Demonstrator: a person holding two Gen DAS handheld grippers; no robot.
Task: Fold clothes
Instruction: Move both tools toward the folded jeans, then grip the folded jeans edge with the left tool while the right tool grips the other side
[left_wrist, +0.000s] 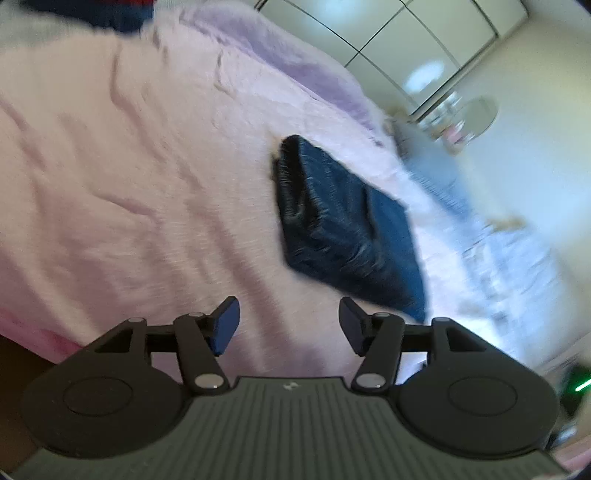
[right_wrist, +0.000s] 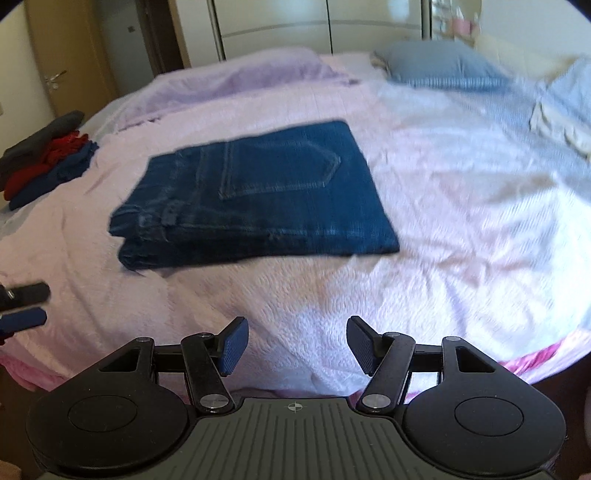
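Observation:
A pair of dark blue jeans (right_wrist: 255, 192) lies folded into a flat rectangle on the pink bedspread (right_wrist: 443, 221), back pocket facing up. In the tilted left wrist view the same jeans (left_wrist: 343, 225) lie ahead and to the right. My left gripper (left_wrist: 289, 325) is open over bare bedspread (left_wrist: 129, 166), nothing between its pads. My right gripper (right_wrist: 297, 345) is open too, short of the jeans' near edge and holding nothing. The left gripper's fingertips (right_wrist: 26, 304) show at the left edge of the right wrist view, beside the jeans and apart from them.
A stack of folded clothes (right_wrist: 40, 158), dark grey, red and blue, sits at the bed's far left. A lilac blanket (right_wrist: 236, 81) lies bunched at the back, with a blue pillow (right_wrist: 443, 64) and pale bedding (right_wrist: 561, 107) at the right. Wardrobe doors (right_wrist: 273, 22) stand behind the bed.

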